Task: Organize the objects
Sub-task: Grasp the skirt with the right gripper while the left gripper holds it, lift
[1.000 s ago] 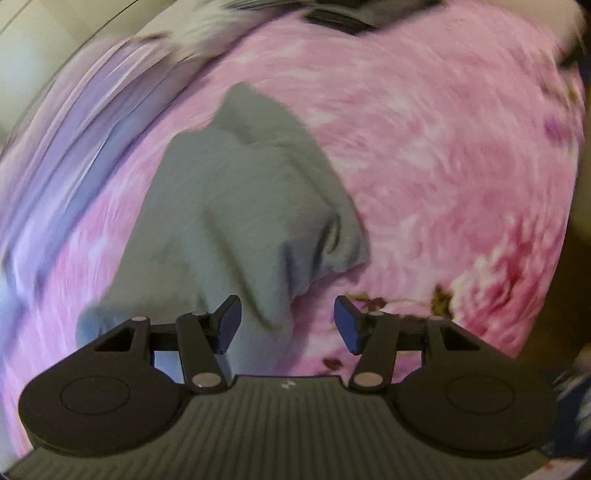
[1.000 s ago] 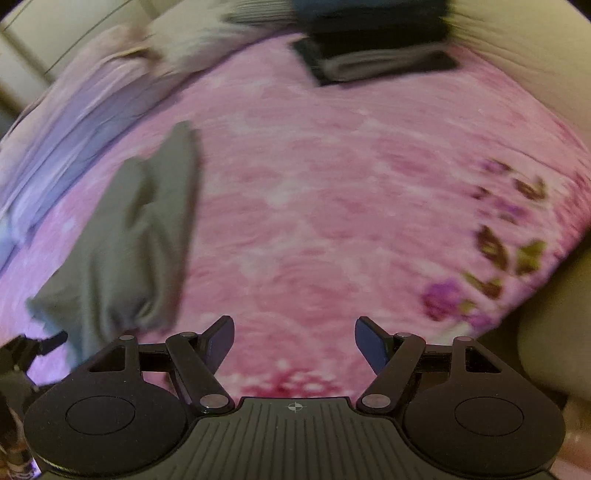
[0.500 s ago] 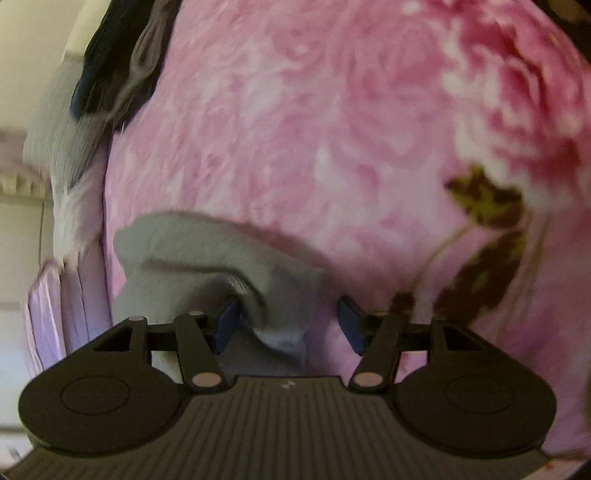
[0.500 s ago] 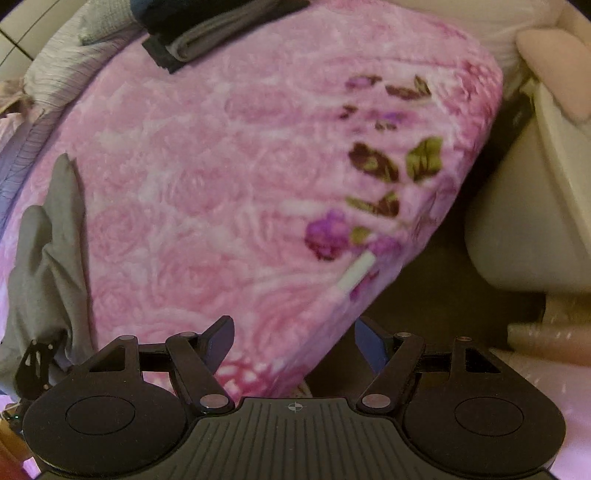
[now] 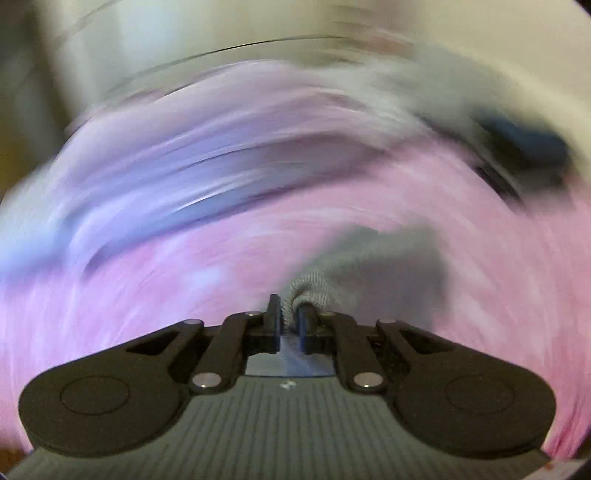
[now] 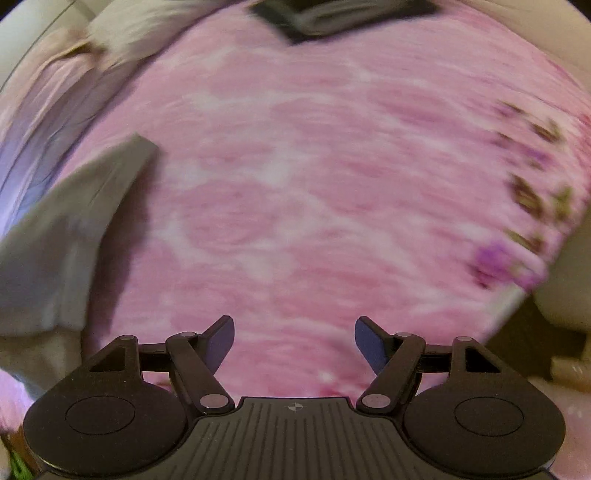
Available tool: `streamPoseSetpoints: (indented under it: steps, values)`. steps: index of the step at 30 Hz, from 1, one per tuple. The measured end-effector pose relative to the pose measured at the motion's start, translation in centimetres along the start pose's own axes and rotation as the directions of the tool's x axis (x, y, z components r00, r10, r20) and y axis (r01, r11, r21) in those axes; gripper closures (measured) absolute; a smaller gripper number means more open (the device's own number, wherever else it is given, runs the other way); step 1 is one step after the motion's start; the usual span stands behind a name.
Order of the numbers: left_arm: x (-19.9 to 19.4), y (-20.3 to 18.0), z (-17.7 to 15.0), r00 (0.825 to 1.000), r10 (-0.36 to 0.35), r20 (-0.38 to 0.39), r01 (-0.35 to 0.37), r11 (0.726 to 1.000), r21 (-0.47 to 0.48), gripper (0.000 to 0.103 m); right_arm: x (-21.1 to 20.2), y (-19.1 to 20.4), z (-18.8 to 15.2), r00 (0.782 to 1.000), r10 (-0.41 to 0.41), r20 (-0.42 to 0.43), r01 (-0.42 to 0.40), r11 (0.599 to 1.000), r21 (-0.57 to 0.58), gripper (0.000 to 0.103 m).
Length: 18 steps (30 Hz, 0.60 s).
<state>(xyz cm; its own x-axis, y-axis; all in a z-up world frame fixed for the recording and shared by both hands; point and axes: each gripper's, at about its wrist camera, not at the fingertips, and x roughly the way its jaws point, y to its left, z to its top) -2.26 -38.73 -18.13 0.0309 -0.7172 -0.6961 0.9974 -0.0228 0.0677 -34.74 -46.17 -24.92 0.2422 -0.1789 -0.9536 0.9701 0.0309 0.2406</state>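
Observation:
A grey cloth garment (image 5: 373,266) lies on a pink flowered blanket (image 5: 147,295). My left gripper (image 5: 290,317) is shut on a bunched edge of the grey garment, which trails away to the right. In the right wrist view the grey garment (image 6: 62,229) hangs at the left, lifted off the blanket (image 6: 314,177). My right gripper (image 6: 294,341) is open and empty above the blanket, to the right of the garment. Both views are blurred by motion.
A stack of dark folded clothes (image 6: 332,18) sits at the far end of the bed; it also shows in the left wrist view (image 5: 517,155). Purple striped bedding (image 5: 184,166) lies along the left. The bed's edge drops off at the right (image 6: 535,295).
My left gripper has shut on the grey garment's edge and swung round with it. My right gripper stayed open and turned back from the bed's edge over the blanket.

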Motion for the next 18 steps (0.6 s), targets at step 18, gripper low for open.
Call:
streamPoseSetpoints:
  steps: [18]
  values:
    - [12.2,19.9,-10.6,0.952,0.092,-0.291,-0.164,0.959,-0.232,0.087,16.7,25.9,-5.6,0.965,0.197,0.173,0.129,0.214,-0.968,0.034]
